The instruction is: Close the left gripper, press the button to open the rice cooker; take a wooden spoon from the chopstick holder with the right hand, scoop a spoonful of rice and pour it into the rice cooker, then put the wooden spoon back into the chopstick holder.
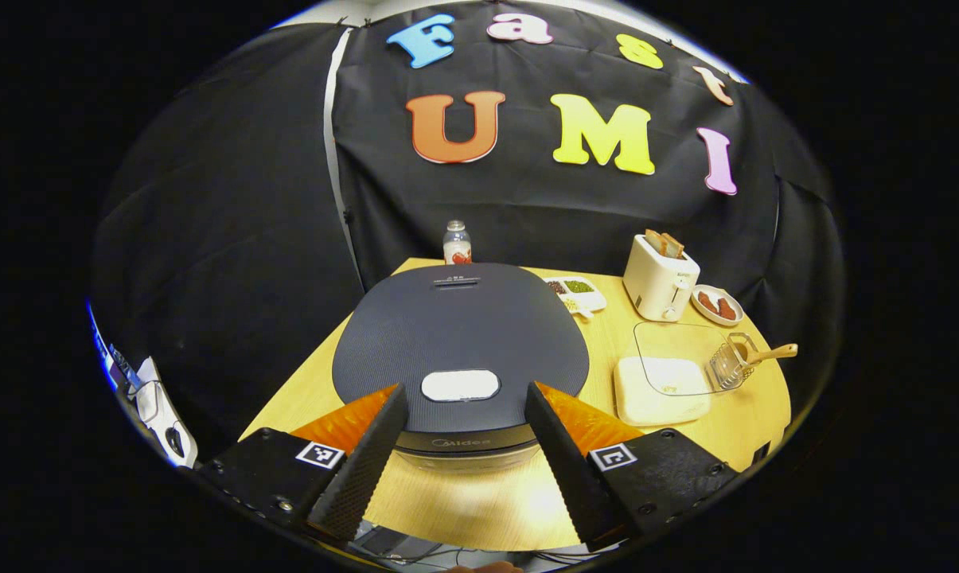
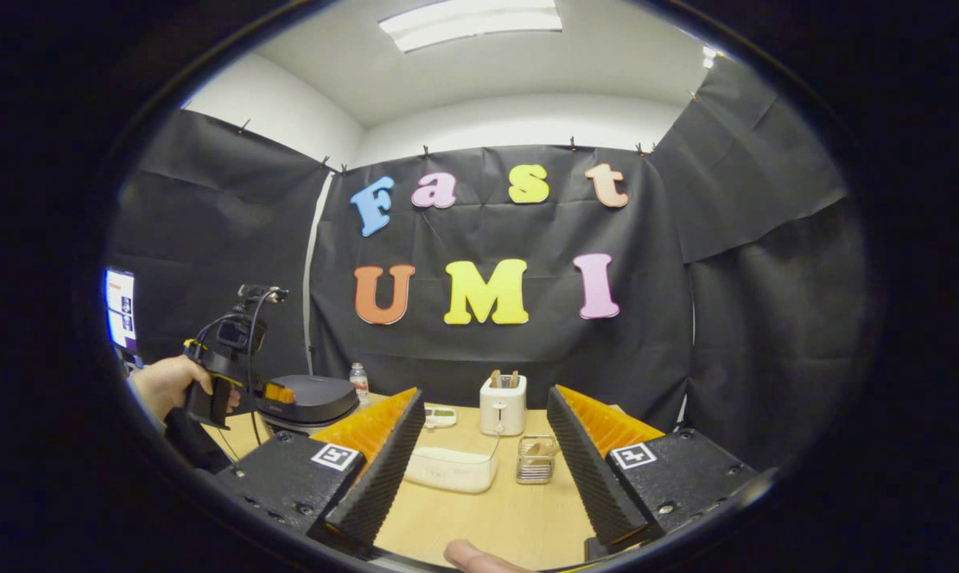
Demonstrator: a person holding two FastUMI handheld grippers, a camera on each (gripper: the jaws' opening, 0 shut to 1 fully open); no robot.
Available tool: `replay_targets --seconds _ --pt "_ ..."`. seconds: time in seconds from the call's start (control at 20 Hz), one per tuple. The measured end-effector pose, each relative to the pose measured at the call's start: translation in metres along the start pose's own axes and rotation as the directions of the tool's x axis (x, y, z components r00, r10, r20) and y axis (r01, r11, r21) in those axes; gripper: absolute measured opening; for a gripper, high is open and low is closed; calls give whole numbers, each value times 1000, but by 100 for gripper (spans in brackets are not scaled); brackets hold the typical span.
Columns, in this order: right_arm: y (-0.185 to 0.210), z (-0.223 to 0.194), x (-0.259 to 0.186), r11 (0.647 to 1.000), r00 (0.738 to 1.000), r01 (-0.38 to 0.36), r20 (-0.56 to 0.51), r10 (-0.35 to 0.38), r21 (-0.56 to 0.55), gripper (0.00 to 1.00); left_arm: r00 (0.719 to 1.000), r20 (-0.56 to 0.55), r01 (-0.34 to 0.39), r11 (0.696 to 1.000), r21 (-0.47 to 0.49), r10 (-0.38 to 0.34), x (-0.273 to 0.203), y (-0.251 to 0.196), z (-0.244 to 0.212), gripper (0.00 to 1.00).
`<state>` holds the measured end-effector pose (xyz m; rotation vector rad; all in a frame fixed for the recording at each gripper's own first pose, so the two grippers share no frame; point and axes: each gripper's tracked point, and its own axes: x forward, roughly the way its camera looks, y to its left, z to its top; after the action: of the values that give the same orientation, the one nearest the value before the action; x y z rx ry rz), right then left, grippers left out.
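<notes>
Left gripper: spread wide above the cooker, button between its tips.
Right gripper: released, holding nothing.
Spoon: in the holder, probably leaning right.

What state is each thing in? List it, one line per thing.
rice cooker: lid shut
left gripper: open, over the cooker's button
right gripper: open, holding nothing
wooden spoon: in the chopstick holder
rice box: lid open
toaster: bread in slots
</notes>
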<state>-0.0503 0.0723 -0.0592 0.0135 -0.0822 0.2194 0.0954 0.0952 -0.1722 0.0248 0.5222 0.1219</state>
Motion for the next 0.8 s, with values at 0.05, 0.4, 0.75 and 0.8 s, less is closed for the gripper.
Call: replay_targets --seconds 0.05,0.4,0.75,0.8 --pt "1 -2 1 1000 1000 -1 -1 1 0 99 1000 28 -1 1000 -3 1 1 0 0 97" --pt "11 -12 7 1000 1000 -7 -20 7 -11 99 968 251 -11 1000 -6 12 4 0 1 100" --pt "20 -21 13 1000 999 -5 -43 3 -31 95 931 366 3 1000 -1 -3 3 4 -3 97" --pt "21 -22 14 1000 999 -3 -45 2 -28 95 928 373 10 1000 -9 -6 4 3 -3 97"
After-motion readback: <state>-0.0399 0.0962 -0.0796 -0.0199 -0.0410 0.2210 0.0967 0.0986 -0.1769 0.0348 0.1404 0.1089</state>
